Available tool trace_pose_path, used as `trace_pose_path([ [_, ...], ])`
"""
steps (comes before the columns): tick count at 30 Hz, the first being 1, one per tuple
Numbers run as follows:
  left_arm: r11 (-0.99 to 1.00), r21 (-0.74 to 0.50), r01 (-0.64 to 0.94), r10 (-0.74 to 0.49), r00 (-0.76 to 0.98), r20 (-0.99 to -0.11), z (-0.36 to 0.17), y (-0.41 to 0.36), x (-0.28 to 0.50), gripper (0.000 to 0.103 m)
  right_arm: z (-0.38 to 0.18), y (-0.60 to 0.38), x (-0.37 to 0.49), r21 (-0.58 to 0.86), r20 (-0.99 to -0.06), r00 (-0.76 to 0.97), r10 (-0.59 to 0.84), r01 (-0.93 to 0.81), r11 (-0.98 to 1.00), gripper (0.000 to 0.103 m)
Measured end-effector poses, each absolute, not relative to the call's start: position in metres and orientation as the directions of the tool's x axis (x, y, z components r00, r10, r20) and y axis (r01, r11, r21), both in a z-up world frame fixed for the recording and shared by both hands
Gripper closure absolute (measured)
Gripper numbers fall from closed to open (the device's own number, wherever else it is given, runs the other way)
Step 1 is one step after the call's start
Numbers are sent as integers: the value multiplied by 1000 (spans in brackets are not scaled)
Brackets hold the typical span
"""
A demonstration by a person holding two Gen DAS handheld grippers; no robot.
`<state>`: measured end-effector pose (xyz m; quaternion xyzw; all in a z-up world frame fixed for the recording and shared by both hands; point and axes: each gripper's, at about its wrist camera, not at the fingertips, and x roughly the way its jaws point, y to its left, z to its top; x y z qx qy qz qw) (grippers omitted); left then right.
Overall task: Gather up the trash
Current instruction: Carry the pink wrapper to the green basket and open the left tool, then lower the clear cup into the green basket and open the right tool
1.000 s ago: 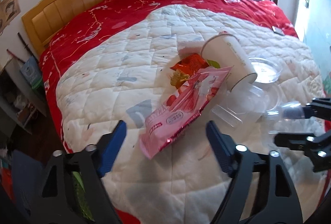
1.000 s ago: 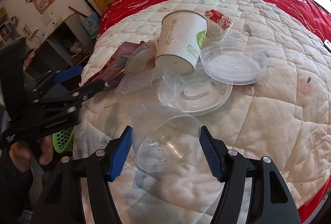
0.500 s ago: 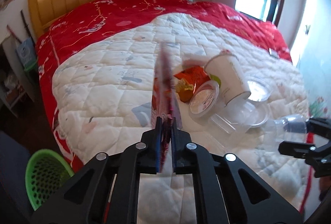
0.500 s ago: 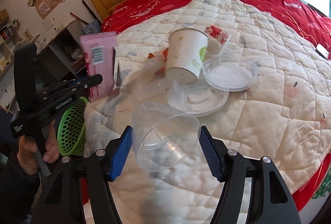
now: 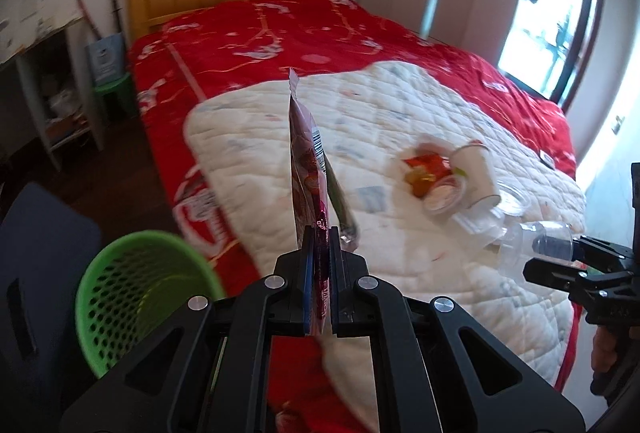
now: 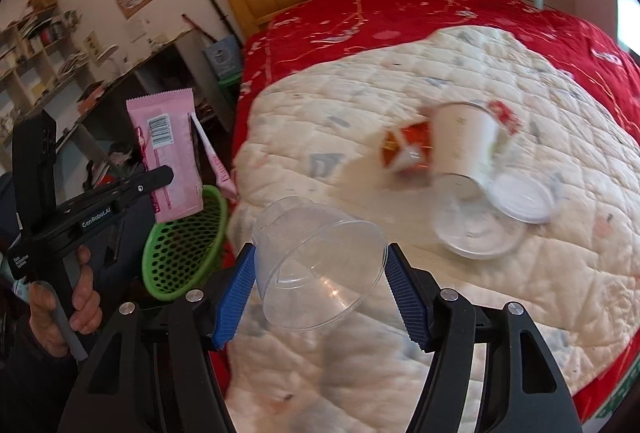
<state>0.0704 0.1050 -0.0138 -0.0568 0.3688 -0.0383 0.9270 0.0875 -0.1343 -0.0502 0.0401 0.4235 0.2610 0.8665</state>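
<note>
My left gripper is shut on a pink snack wrapper, held edge-on above the bed's near corner; in the right wrist view the same wrapper hangs over the green mesh basket. My right gripper is shut on a clear plastic cup, lifted off the quilt. In the left wrist view that cup shows at the right edge. On the white quilt lie a white paper cup, an orange wrapper and clear plastic lids.
The green basket stands on the floor beside the bed's near left corner. A dark chair is left of it. Shelves and a desk line the left wall. A person's hand grips the left tool's handle.
The left gripper closed on the pink wrapper and carried it up and left off the quilt toward the basket. The right gripper lifted the clear cup away from the pile.
</note>
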Motion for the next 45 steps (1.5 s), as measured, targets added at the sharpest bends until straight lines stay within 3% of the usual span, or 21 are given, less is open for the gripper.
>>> trace_pose_path([
  [6, 988, -121, -92, -22, 701, -713, -23, 154, 48, 98, -45, -92, 85, 284, -710, 471, 524, -489, 825, 40],
  [19, 955, -139, -262, 44, 589, -807, -77, 227, 29, 95, -46, -15, 85, 267, -723, 402, 561, -586, 765, 40],
  [21, 948, -150, -282, 40, 572, -819, -84, 235, 28, 90, -48, -5, 86, 264, -728, 391, 563, -598, 757, 40],
  [23, 940, -162, -300, 37, 563, -826, -89, 242, 26, 70, -49, 4, 86, 263, -731, 382, 565, -607, 750, 40],
  [27, 929, -165, -331, 55, 566, -823, -94, 255, 14, 54, -54, 23, 88, 259, -741, 360, 567, -627, 735, 40],
  [31, 913, -170, -371, 77, 566, -821, -91, 268, 3, 50, -58, 47, 88, 257, -748, 335, 573, -649, 716, 40],
  [35, 899, -132, -417, 154, 585, -796, -82, 278, -13, 36, -66, 74, 90, 252, -761, 309, 570, -670, 699, 40],
  [41, 882, -117, -457, 205, 593, -778, -74, 293, -31, 25, -81, 119, 90, 235, -786, 273, 555, -698, 676, 40],
  [45, 867, -114, -484, 227, 589, -776, -75, 303, -39, 24, -91, 144, 93, 250, -795, 246, 555, -700, 669, 39],
])
